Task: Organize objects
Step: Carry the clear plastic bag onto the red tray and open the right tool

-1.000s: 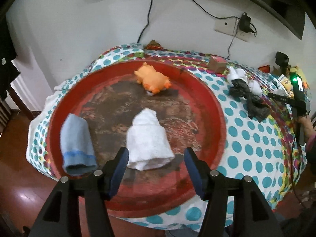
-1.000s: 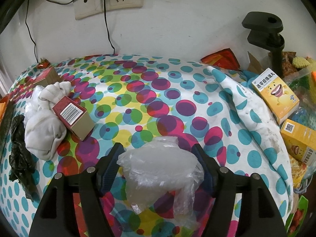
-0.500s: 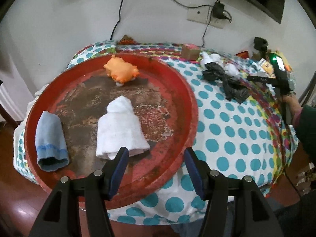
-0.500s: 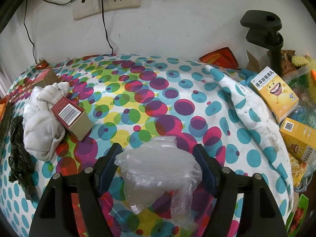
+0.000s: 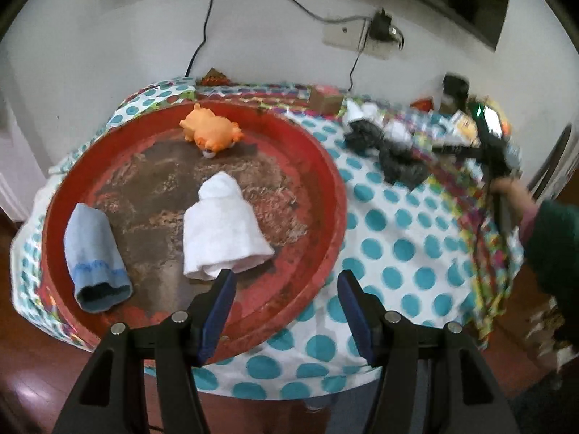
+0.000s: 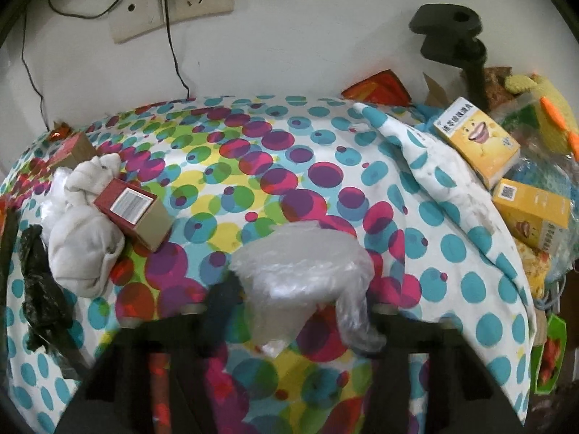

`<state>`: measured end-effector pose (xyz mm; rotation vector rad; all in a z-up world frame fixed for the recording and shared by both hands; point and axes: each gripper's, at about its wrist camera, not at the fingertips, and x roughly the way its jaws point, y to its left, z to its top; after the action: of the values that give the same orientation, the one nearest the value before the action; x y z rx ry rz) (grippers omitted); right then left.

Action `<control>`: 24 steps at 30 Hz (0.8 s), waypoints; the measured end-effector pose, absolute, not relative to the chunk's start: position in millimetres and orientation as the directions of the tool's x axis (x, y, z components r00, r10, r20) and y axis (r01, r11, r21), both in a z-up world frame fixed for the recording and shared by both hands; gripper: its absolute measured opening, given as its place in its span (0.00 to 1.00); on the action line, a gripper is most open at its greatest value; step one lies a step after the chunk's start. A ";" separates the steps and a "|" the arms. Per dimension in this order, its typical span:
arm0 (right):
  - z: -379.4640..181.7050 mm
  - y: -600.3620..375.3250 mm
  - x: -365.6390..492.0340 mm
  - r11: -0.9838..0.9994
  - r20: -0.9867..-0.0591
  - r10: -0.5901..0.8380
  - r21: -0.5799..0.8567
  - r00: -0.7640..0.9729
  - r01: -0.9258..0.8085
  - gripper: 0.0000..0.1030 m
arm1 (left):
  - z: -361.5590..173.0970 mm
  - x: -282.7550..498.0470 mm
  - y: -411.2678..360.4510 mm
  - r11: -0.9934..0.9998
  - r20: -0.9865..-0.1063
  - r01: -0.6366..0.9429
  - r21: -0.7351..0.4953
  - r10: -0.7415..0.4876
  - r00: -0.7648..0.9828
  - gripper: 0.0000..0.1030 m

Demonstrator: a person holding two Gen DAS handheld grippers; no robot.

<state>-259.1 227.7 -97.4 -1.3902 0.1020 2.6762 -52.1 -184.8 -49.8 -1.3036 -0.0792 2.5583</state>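
Note:
A round red tray (image 5: 327, 184) holds an orange plush toy (image 5: 211, 133), a rolled white cloth (image 5: 220, 222) and a rolled blue cloth (image 5: 94, 255). My left gripper (image 5: 286, 289) is open and empty above the tray's near right rim. My right gripper (image 6: 296, 296) is shut on a crumpled clear plastic bag (image 6: 302, 275), held above the dotted tablecloth (image 6: 289, 166). The right gripper's own fingers are blurred and partly hidden by the bag. The right gripper also shows at far right in the left wrist view (image 5: 492, 144).
A red-and-tan box (image 6: 135, 213) leans on a white cloth bundle (image 6: 81, 242), with a black bag (image 6: 39, 282) beside it. Yellow boxes (image 6: 477, 141) and snack clutter crowd the right edge. A second small box (image 5: 325, 99) sits by the wall. A black clamp stand (image 6: 452, 36) rises at the back right.
My left gripper has drawn back and to the right, off the white cloth toward the tray's rim. My right gripper has pushed slightly forward with the plastic bag.

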 end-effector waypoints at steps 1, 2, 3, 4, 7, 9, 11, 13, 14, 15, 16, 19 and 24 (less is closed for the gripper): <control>-97.0 227.9 -257.5 -0.988 -0.818 0.079 0.014 -0.570 -0.157 0.33 | -47.7 -51.0 -185.6 -0.965 -0.792 -0.202 -0.165 0.252 -0.556 0.58; -96.6 226.9 -256.0 -0.986 -0.819 0.085 0.014 -0.567 -0.168 0.33 | -43.5 -49.7 -185.2 -0.971 -0.793 -0.193 -0.138 0.226 -0.565 0.58; -95.9 225.0 -254.8 -0.984 -0.820 0.094 0.009 -0.565 -0.177 0.33 | -38.0 -48.2 -184.9 -0.975 -0.781 -0.189 -0.113 0.205 -0.590 0.58; -93.4 222.9 -252.3 -0.982 -0.818 0.101 0.009 -0.567 -0.188 0.32 | -34.4 -46.9 -184.9 -0.979 -0.777 -0.180 -0.099 0.189 -0.601 0.58; -81.6 217.2 -239.2 -0.978 -0.802 0.085 0.045 -0.591 -0.202 0.32 | -26.5 -45.3 -189.9 -0.979 -0.760 -0.172 -0.111 0.195 -0.619 0.58; -72.9 206.9 -225.2 -0.982 -0.787 0.079 0.044 -0.612 -0.184 0.32 | -26.7 -46.1 -193.6 -0.980 -0.771 -0.160 -0.118 0.192 -0.607 0.58; -67.1 193.1 -210.8 -0.988 -0.777 0.068 0.036 -0.626 -0.152 0.32 | -25.7 -46.4 -196.3 -0.985 -0.766 -0.139 -0.098 0.164 -0.622 0.58; -62.4 179.8 -197.5 -0.992 -0.770 0.038 0.049 -0.637 -0.118 0.33 | -26.5 -46.9 -198.9 -0.989 -0.766 -0.131 -0.076 0.142 -0.627 0.58; -60.7 173.0 -192.3 -0.993 -0.770 0.016 0.061 -0.638 -0.099 0.33 | -27.3 -46.9 -200.4 -0.990 -0.764 -0.124 -0.065 0.130 -0.631 0.58; -58.6 164.3 -187.3 -0.995 -0.770 -0.004 0.067 -0.638 -0.075 0.33 | -28.2 -47.0 -202.0 -0.991 -0.766 -0.119 -0.059 0.121 -0.632 0.58; -55.3 152.7 -181.6 -0.997 -0.767 -0.023 0.067 -0.642 -0.045 0.33 | -29.7 -47.5 -202.9 -0.993 -0.769 -0.110 -0.045 0.105 -0.630 0.58; -44.0 120.8 -172.3 -0.996 -0.754 -0.084 0.078 -0.652 0.039 0.33 | -33.5 -48.5 -206.0 -0.996 -0.775 -0.087 -0.003 0.058 -0.629 0.58; -25.3 60.8 -172.9 -0.979 -0.737 -0.198 0.111 -0.646 0.173 0.33 | -37.3 -49.5 -212.0 -0.997 -0.783 -0.082 -0.007 0.056 -0.619 0.58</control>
<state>-172.9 60.8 -25.3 -1.3719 0.0506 3.0521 -49.5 -212.0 -37.3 -1.3327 0.0455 2.7594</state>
